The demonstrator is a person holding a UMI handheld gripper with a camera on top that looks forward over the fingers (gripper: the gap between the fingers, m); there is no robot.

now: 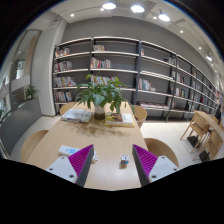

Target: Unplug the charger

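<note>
My gripper is open above a light wooden table, with its magenta pads spread wide. A small white object with a coloured mark, possibly the charger, lies on the table between the fingers, nearer the right one. It touches neither finger. I see no cable or socket. A tiny white item sits just beside the left finger.
A potted green plant stands at the table's far end with books beside it. A pink and blue item lies left of the left finger. Wooden chairs surround the table. Bookshelves line the back wall.
</note>
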